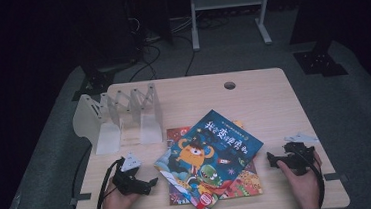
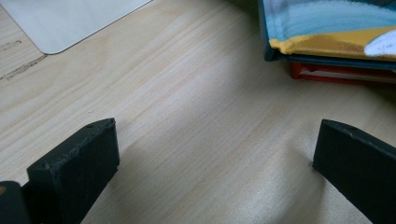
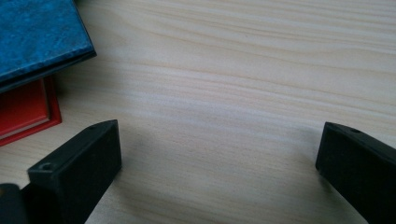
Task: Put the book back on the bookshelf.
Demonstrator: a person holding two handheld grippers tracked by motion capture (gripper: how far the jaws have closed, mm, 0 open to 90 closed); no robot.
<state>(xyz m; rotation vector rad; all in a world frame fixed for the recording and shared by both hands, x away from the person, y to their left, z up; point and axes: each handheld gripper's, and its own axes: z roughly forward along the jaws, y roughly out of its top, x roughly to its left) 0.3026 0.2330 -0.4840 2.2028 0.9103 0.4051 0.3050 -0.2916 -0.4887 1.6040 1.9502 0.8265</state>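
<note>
Your left gripper (image 1: 147, 183) and right gripper (image 1: 273, 160) rest on the pale wooden counter (image 1: 263, 103), jaws wide and empty. The blue monster-cover picture book (image 1: 212, 150) tops the stack between them, long axis diagonal, its corner nearer your left.

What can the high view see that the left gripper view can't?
High view: the whole blue book cover with its orange monster, the rack, the table hole, both hands and the right gripper. Left gripper view: up close, the left gripper with jaws wide open and bare wood between them, and the red book edge under the blue one. Both: the table, the blue book, the left gripper.
</note>
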